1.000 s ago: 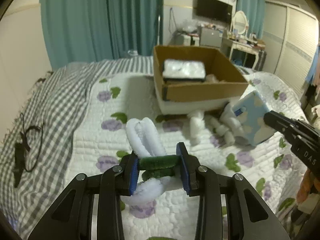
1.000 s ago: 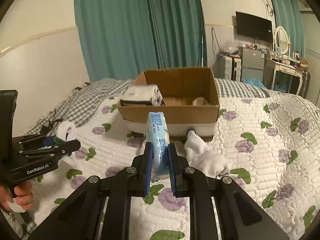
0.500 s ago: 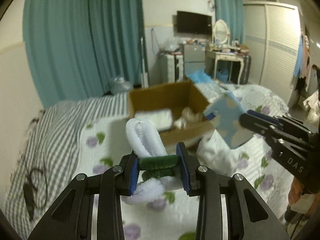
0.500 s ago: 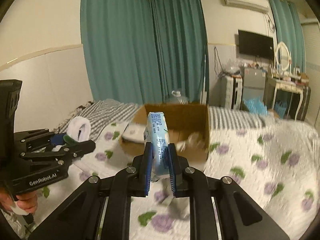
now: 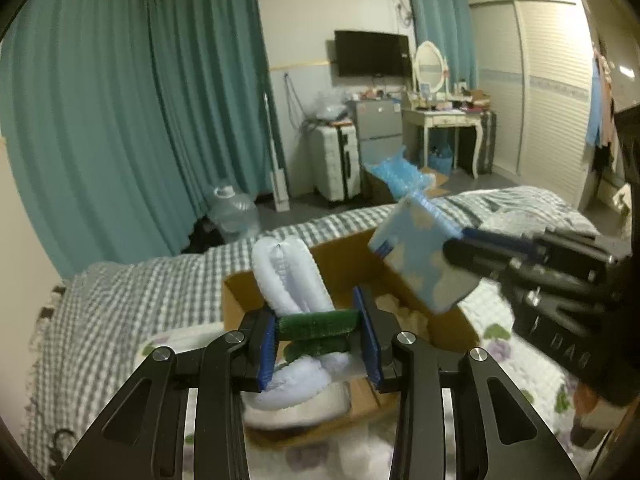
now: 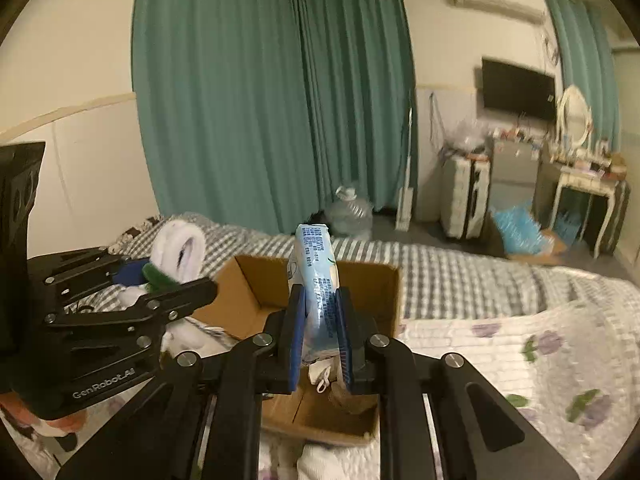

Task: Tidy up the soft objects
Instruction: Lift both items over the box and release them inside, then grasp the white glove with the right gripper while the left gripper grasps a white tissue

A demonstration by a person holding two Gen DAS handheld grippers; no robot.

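Note:
My left gripper (image 5: 318, 340) is shut on a white fuzzy soft toy with a green band (image 5: 294, 284), held over the open cardboard box (image 5: 348, 256) on the bed. It shows in the right wrist view (image 6: 176, 256) at the left. My right gripper (image 6: 320, 340) is shut on a light-blue tissue pack (image 6: 316, 276), held above the same box (image 6: 256, 292). The pack shows in the left wrist view (image 5: 420, 264) at the right, over the box. White soft items (image 6: 324, 376) lie inside the box.
The box sits on a quilted floral bedspread (image 6: 520, 344) over a grey checked blanket (image 5: 132, 304). White soft things (image 6: 320, 464) lie in front of the box. Teal curtains, a water jug (image 5: 234, 212), a suitcase and a dressing table stand beyond the bed.
Both grippers have risen and moved forward with their loads, from low over the bed to above the box. The box now lies directly beneath them.

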